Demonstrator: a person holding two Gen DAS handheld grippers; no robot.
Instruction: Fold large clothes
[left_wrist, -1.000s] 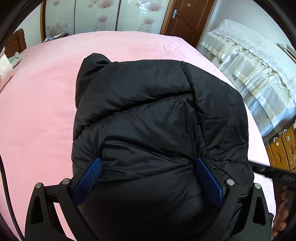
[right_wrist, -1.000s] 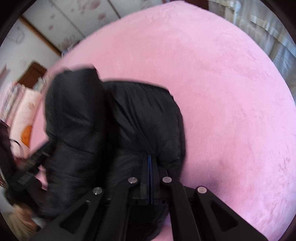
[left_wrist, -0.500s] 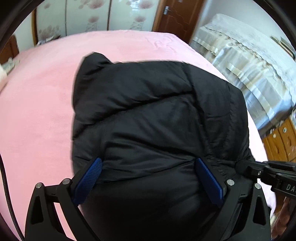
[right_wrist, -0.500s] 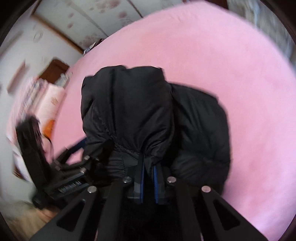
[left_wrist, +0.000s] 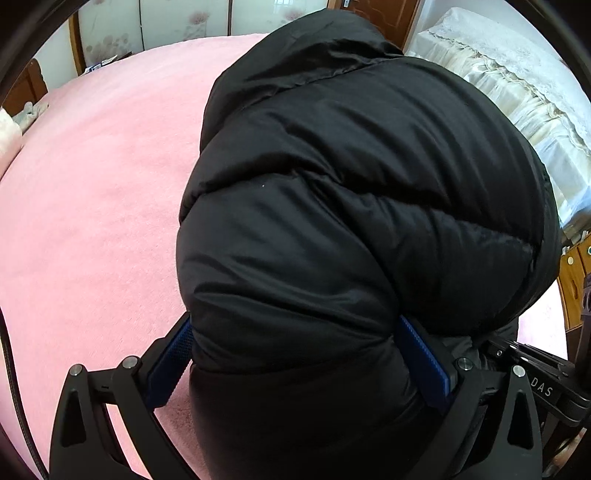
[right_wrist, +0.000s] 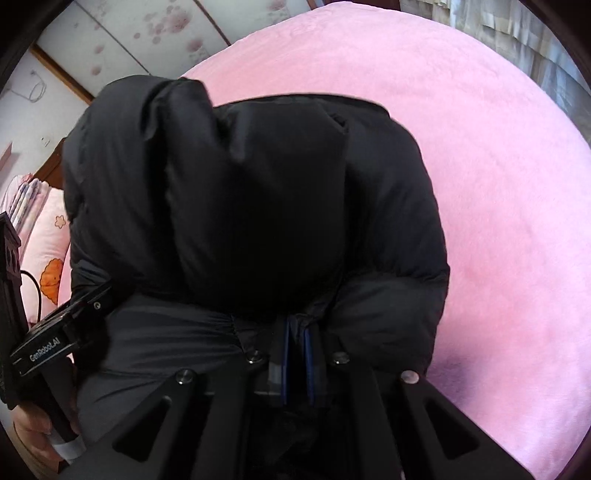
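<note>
Black puffer jacket (left_wrist: 354, 229), bundled into a thick fold, hangs above the pink bed cover (left_wrist: 92, 206), its bulk wedged between the widely spread pads of the left gripper (left_wrist: 295, 365) while the right gripper (right_wrist: 297, 354) pinches its hem.

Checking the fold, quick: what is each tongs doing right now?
Left tongs: wide apart, clamped around the bulky black jacket.
Right tongs: shut on a pinch of the jacket's edge.
</note>
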